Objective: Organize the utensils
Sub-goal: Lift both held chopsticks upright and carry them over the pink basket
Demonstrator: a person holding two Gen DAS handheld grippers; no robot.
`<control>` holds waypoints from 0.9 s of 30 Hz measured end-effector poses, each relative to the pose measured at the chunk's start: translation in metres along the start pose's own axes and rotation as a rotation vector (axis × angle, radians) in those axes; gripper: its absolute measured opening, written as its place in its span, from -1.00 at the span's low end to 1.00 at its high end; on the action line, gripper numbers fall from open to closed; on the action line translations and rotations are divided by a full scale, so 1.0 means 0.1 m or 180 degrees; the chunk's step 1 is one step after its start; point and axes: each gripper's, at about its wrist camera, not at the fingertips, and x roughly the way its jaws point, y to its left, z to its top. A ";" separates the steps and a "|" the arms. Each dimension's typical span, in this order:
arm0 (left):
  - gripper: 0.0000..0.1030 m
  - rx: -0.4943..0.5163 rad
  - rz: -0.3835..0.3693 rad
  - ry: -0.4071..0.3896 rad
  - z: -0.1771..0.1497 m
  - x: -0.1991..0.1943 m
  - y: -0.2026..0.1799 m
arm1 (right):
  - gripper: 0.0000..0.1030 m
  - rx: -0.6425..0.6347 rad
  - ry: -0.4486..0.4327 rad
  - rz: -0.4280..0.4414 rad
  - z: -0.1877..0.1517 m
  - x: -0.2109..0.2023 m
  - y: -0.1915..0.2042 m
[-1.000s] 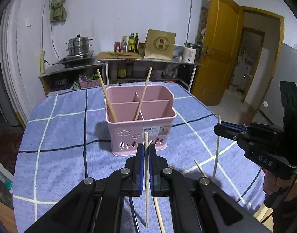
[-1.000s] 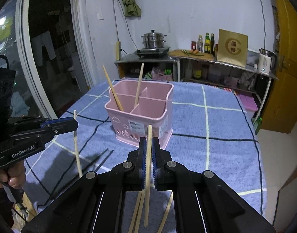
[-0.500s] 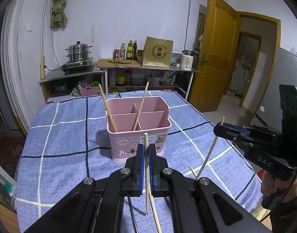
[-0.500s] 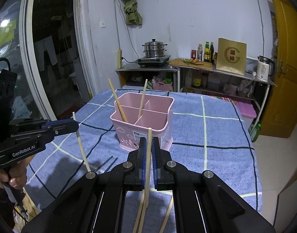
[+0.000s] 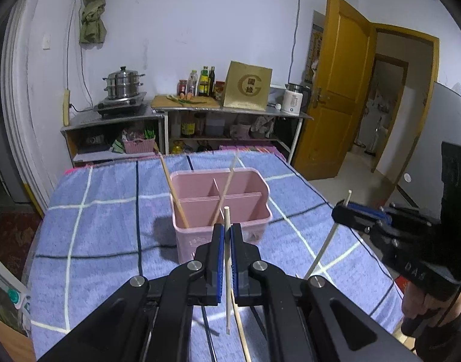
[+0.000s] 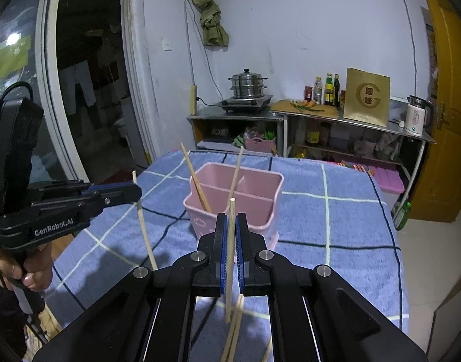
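Left gripper (image 5: pixel 227 235) clamped on one pale chopstick (image 5: pixel 227 271), held near-upright, top end poking above the jaws, lower end hanging free above the blue checked cloth (image 5: pixel 103 241). Right gripper (image 6: pixel 230 229) likewise clenched on its own chopstick (image 6: pixel 230 259), also close to vertical.

Pink utensil caddy (image 5: pixel 248 214) sits on the cloth at 12 o'clock from both grippers, just beyond the fingertips. It has several compartments; two chopsticks lean in it already — one against the left wall (image 5: pixel 173 193), one across the centre divider (image 5: pixel 227 187).

Risks from here:
- Each stick is pinched at a single point, so it can pivot between the pads. A swing on approach would send the lower tip against the caddy rim instead of into a cell.
- Both grippers head for the same container; from the left wrist view the right one stands at 3 o'clock, near. Converging together could knock sticks or jaws.
- The caddy looks light; a sideways push from a stick tip might tip or slide it.
- The leaning chopsticks partly block the openings.

Poorly seen: loose chopsticks (image 6: pixel 233 338) on the cloth at 6 o'clock are largely hidden behind the gripper bodies — count unclear, possibly two or three. Caddy floor not visible. Front face of the caddy is cut off by the jaws.
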 end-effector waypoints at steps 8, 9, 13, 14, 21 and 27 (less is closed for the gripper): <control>-0.92 -0.0106 0.0008 -0.0244 0.56 -0.07 0.14 | -0.90 0.0070 -0.0236 0.0097 0.43 0.06 0.01; -0.92 -0.0116 0.0017 -0.0280 0.62 -0.07 0.15 | -0.90 0.0079 -0.0267 0.0105 0.47 0.07 0.00; -0.92 -0.0174 0.0022 -0.0407 0.86 -0.06 0.24 | -0.90 0.0161 -0.0402 0.0143 0.68 0.12 0.00; -0.92 -0.0183 0.0036 -0.0441 0.93 -0.05 0.26 | -0.90 0.0176 -0.0434 0.0147 0.72 0.13 -0.01; -0.92 -0.0266 0.0063 -0.0549 1.15 0.14 0.40 | -0.90 0.0273 -0.0572 0.0136 0.95 0.30 -0.04; -0.92 -0.0308 0.0114 -0.0531 1.15 0.40 0.55 | -0.90 0.0298 -0.0555 0.0172 0.97 0.53 -0.04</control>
